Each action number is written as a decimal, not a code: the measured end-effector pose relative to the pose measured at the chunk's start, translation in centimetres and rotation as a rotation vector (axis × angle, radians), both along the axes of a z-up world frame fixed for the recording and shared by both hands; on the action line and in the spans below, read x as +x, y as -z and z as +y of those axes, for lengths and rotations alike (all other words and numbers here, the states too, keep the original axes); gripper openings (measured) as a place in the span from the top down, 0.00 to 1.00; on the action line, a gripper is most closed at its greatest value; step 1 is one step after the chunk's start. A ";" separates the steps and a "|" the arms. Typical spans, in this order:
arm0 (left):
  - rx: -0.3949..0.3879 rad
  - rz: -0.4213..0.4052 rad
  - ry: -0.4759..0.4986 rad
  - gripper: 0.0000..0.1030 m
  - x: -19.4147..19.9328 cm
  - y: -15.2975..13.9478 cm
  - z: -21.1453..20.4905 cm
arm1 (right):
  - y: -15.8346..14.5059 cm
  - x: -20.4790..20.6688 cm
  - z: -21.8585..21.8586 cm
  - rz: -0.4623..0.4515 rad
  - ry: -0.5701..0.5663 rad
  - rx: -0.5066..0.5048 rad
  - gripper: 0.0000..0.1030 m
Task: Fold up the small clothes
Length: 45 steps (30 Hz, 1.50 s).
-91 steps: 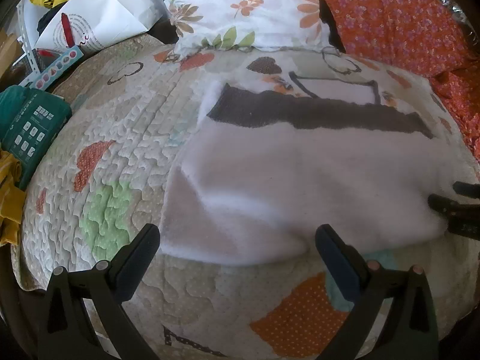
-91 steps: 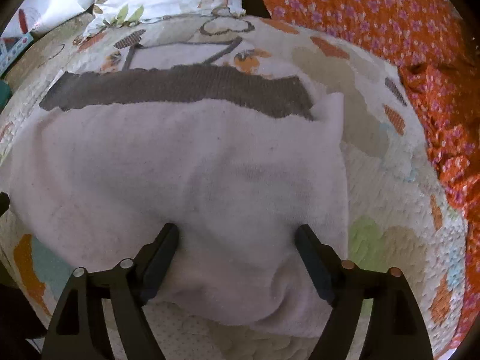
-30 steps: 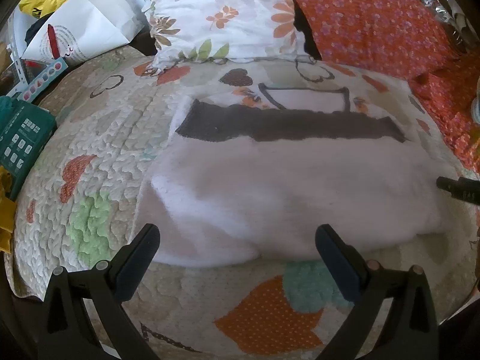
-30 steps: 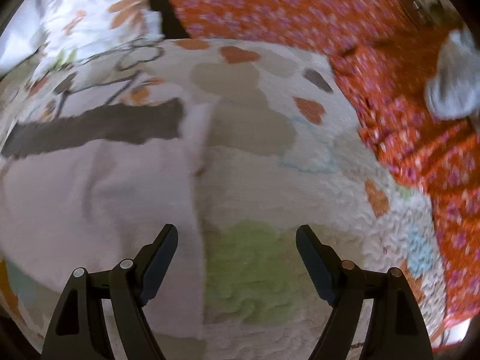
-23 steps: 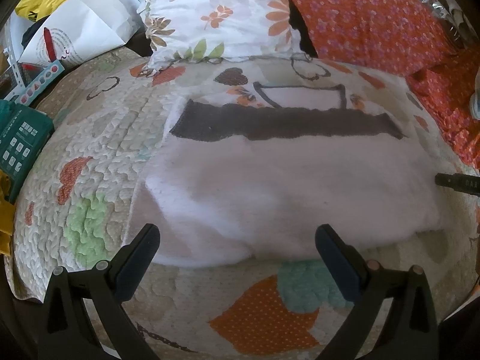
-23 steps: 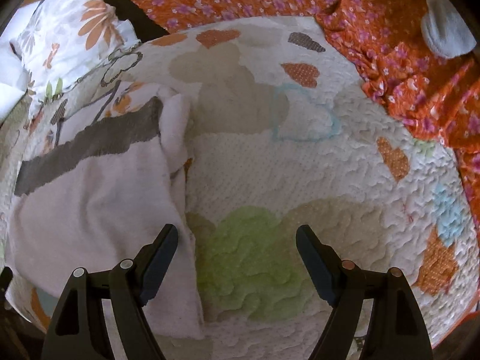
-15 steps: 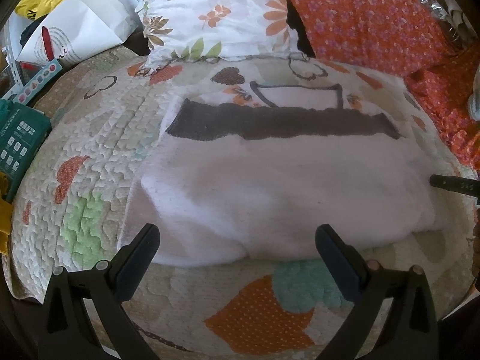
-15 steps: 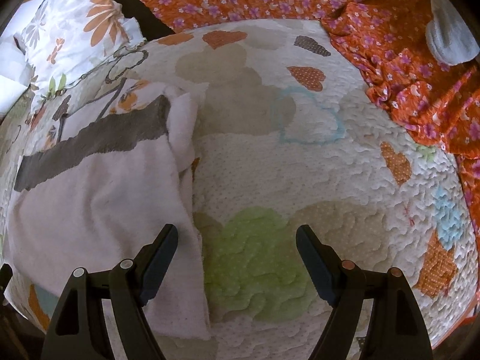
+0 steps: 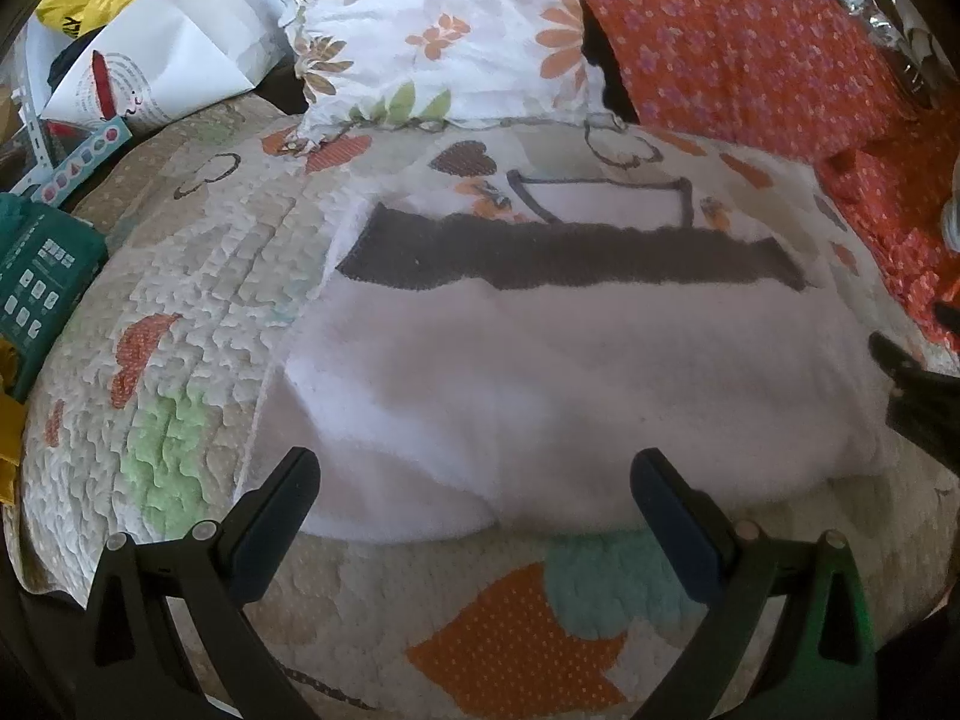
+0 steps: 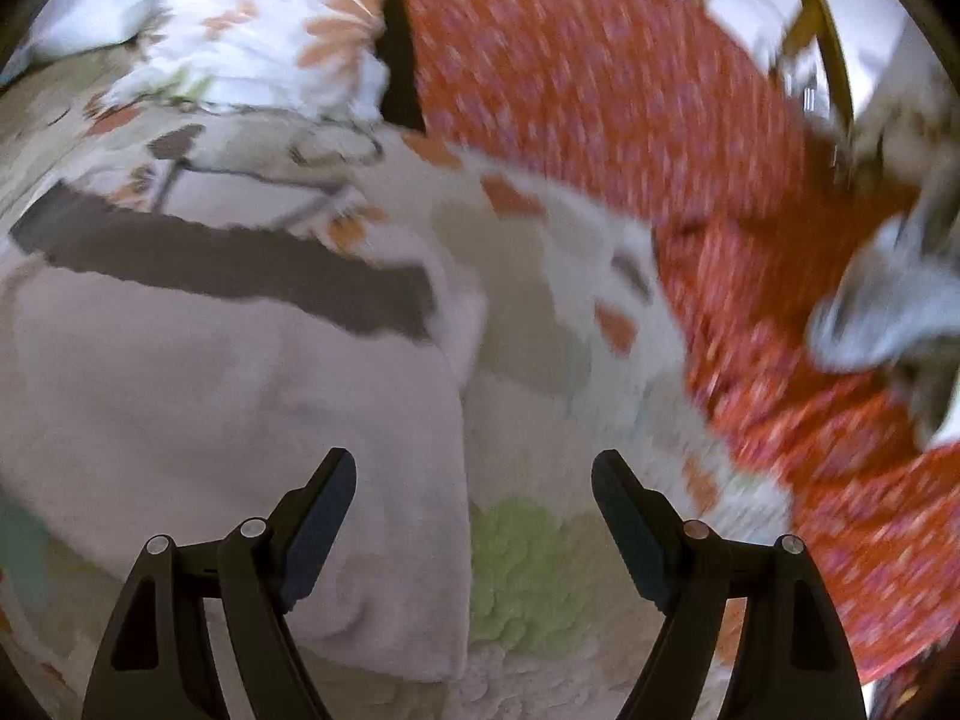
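Note:
A white fleecy garment (image 9: 540, 384) with a dark grey band along its far edge lies folded flat on the quilted bedspread (image 9: 198, 276). My left gripper (image 9: 474, 480) hangs open over the garment's near edge, nothing between its fingers. At the right rim of the left wrist view, the black tips of my right gripper (image 9: 900, 360) show beside the garment's right edge. In the blurred right wrist view the right gripper (image 10: 474, 480) is open and empty, straddling the garment's right edge (image 10: 240, 408), with bare quilt (image 10: 528, 540) under its right finger.
A floral pillow (image 9: 432, 36) and an orange flowered pillow (image 9: 738, 42) lie at the head of the bed. Orange flowered fabric (image 10: 810, 408) with a grey-white cloth (image 10: 882, 312) on it is at the right. A white bag (image 9: 156, 60) and green box (image 9: 36, 276) sit left.
The right gripper has swung back leftward and rolled, so the garment's right edge is between its fingers again; its view is now motion-blurred. The left gripper and garment have stayed put.

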<state>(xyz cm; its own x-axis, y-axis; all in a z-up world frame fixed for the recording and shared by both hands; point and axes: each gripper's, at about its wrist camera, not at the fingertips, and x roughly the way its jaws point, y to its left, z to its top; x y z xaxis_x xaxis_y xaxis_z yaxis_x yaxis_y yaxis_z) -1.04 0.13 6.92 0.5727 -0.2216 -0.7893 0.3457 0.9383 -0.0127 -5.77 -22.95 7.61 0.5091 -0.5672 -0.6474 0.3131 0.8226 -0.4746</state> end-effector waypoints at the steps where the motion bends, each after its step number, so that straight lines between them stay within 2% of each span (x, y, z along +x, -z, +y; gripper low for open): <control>1: 0.002 0.001 -0.002 0.00 0.1 0.1 0.0 | -0.4 0.0 0.7 -0.008 -0.013 -0.029 0.18; 4: 0.009 0.013 -0.007 0.00 0.3 0.5 -0.1 | -1.2 -0.1 2.1 -0.019 -0.036 -0.087 0.17; 11: 0.017 0.035 -0.011 0.00 0.6 1.3 -0.3 | -1.6 -0.4 2.5 -0.019 -0.035 -0.084 0.17; 21: 0.030 0.055 0.000 0.00 0.6 1.9 -0.7 | -0.8 -0.9 0.7 0.027 -0.041 0.185 0.17; 26: 0.027 0.067 -0.003 0.00 0.7 2.1 -0.6 | -0.4 -0.8 0.1 0.039 -0.031 0.244 0.17; 36: 0.041 0.074 0.001 0.00 0.9 2.5 -0.7 | 0.0 -0.5 -0.6 0.063 -0.027 0.271 0.17; 39: 0.050 0.067 -0.011 0.00 1.3 2.7 -0.3 | 0.8 -0.3 -3.2 0.076 0.032 0.335 0.17; 45: 0.050 0.062 -0.092 0.00 3.2 2.8 2.3 | 3.3 -1.5 -11.4 0.067 0.248 0.631 0.17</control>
<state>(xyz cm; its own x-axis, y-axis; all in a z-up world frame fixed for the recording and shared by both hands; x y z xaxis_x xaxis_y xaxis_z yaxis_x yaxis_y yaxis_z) 2.21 2.47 4.17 0.5384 -0.1299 -0.8326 0.2579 0.9660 0.0160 -7.27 -34.39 4.34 0.3601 -0.1656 -0.9181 0.5152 0.8557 0.0477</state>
